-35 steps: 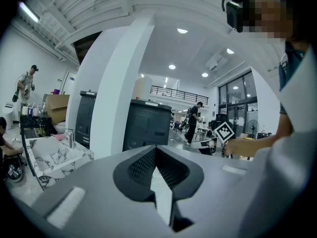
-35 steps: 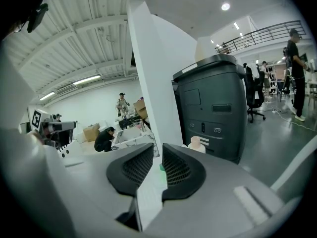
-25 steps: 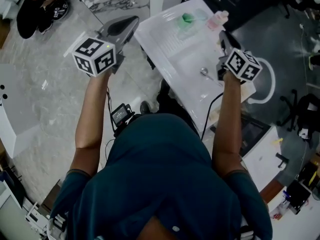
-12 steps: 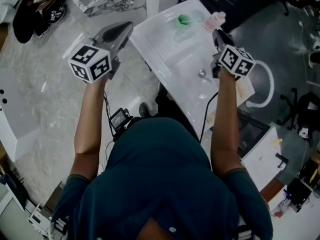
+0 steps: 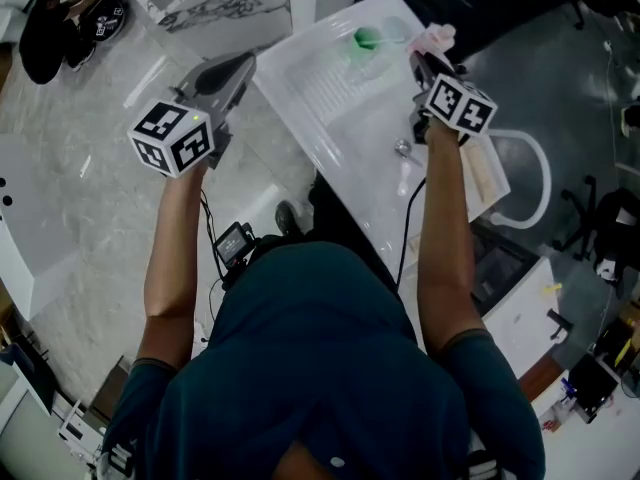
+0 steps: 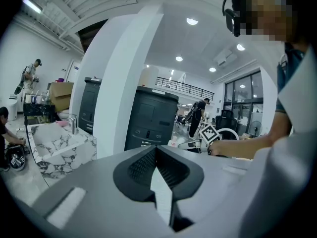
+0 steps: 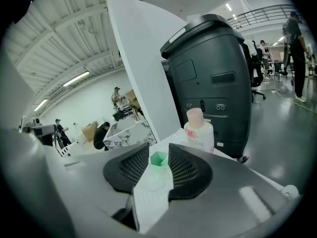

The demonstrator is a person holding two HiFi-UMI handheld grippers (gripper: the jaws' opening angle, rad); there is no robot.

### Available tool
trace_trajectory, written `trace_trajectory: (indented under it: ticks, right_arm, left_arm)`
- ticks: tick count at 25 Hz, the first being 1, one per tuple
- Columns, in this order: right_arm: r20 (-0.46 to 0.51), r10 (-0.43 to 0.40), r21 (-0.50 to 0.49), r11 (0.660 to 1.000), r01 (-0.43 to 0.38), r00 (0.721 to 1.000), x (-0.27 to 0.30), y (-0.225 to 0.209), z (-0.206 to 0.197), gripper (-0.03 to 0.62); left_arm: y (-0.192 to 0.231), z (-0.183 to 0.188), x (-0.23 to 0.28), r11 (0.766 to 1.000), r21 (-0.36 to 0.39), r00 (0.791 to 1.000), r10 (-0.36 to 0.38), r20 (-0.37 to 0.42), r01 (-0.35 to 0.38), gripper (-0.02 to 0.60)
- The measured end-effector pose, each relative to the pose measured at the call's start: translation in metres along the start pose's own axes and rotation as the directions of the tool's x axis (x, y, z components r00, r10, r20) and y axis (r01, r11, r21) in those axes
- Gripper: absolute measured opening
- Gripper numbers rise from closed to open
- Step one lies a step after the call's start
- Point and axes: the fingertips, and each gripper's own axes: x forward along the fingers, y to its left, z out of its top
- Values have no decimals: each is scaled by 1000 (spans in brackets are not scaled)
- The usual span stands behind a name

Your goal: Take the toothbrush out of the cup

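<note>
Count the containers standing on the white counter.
2: a clear cup holding something green, at the far edge, and a pink-capped bottle beside it. The right gripper may hide more.
</note>
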Motion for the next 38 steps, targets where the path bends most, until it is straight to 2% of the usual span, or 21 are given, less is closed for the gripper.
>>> trace_trajectory:
  ticks: [15, 26, 31, 38]
  right_arm:
    - [-91, -64, 63, 996, 70, 994, 85, -35, -28, 138]
    - [-139, -135, 43, 989, 142, 981, 119, -49, -41, 131]
    - [-108, -134, 22, 990, 137, 985, 116, -40, -32, 74]
    - [-47, -100, 12, 995, 100, 994, 95, -22, -11, 72]
  left_arm:
    - [33, -36, 13, 998, -57, 997, 27, -70, -31, -2]
    - [53, -46, 14, 996, -77, 995, 40, -88, -47, -2]
    - [56, -47, 10, 995, -83, 995, 45, -84, -52, -1]
    - [50, -40, -1, 996, -74, 997, 45, -67, -50, -2]
